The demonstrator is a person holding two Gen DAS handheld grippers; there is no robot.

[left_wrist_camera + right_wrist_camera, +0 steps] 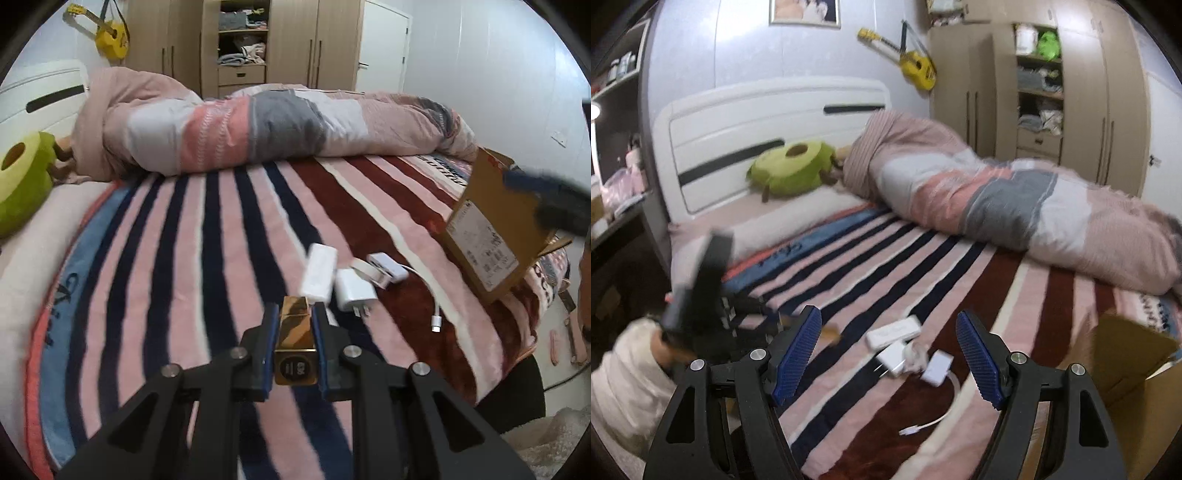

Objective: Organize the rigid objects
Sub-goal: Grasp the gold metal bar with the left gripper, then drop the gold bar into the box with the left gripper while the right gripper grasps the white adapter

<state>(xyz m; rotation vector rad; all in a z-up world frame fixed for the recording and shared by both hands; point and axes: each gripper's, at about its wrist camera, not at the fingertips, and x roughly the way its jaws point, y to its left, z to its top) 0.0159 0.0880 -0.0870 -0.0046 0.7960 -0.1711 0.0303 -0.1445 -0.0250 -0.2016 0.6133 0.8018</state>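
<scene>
Left tool (294,325) is clamped on a gold rectangular case (295,345), its blue pads (269,347) pressed flat against both long sides, held above the striped blanket (184,258) on the bed. Just beyond the case lie a white power bank (319,273), a white plug charger (352,291) and a white adapter (388,267) with its cable (436,306), close together. A cardboard box (487,236) sits tilted near the bed's edge. Right tool (890,354) hangs with its fingers spread wide, gripping nothing, above the same white items (894,332).
</scene>
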